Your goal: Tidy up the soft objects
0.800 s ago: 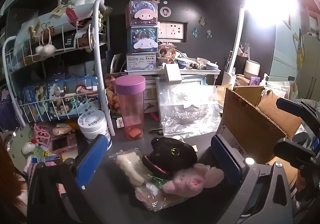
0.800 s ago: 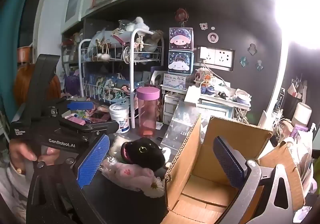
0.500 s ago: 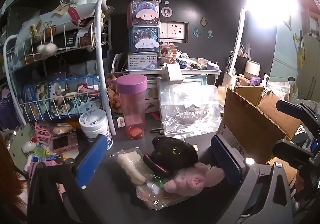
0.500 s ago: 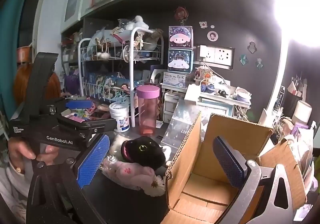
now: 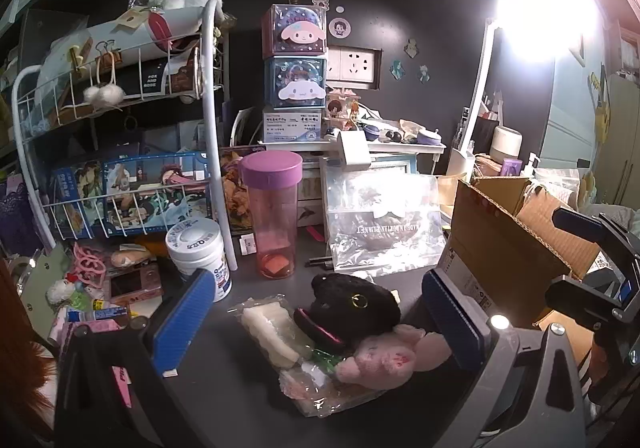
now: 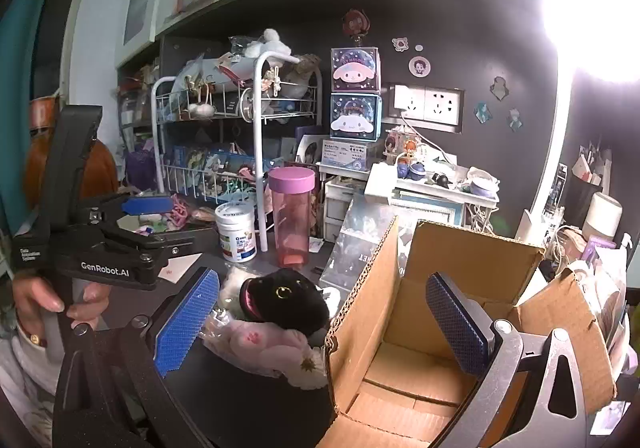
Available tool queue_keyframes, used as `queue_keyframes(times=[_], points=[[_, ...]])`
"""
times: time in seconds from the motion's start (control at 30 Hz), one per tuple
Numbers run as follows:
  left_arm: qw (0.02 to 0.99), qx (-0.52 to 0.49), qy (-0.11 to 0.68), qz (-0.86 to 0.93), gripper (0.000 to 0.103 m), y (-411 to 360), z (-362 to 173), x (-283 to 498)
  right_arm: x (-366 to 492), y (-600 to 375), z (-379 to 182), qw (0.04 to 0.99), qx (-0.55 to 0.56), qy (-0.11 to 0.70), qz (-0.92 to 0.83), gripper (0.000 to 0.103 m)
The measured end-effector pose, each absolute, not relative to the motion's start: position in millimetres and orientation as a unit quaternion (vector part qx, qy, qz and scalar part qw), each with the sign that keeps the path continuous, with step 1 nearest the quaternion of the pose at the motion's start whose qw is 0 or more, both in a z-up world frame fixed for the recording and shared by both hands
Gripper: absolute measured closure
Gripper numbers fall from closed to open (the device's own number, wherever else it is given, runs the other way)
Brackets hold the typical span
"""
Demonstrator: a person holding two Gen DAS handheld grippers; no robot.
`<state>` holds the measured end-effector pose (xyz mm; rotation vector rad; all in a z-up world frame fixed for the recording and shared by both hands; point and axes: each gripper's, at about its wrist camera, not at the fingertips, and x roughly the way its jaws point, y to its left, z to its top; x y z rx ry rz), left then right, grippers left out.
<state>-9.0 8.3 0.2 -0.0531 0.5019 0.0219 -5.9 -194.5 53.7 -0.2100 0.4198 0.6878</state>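
Observation:
A black plush (image 5: 352, 306) (image 6: 286, 298), a pink plush (image 5: 384, 358) (image 6: 264, 348) and a bagged white soft piece (image 5: 270, 334) lie together on the dark desk. An open cardboard box (image 6: 436, 328) (image 5: 504, 244) stands right of them. My left gripper (image 5: 320, 328) is open and empty, its blue pads either side of the pile, just short of it. My right gripper (image 6: 324, 320) is open and empty, its left pad by the plush toys, its right pad over the box. The left gripper also shows in the right wrist view (image 6: 160, 221).
A pink-lidded tumbler (image 5: 272, 215) and a white jar (image 5: 198, 254) stand behind the pile. A white wire rack (image 5: 120, 151) fills the left. A clear plastic bag (image 5: 384, 224) leans behind the box. Small clutter (image 5: 100, 288) lies at the left.
Both grippers have drifted slightly; the plush pile sits a little lower and nearer in the views. Nothing was picked up or let go.

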Motion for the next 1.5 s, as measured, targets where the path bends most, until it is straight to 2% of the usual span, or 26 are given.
queue_keyframes(times=[1.5], points=[[0.970, -0.028, 0.243, 0.011, 0.000, 16.2, 7.2, -14.9, -0.6, -188.5, 44.8, 0.917, -0.079, 0.216, 0.327, 0.000]])
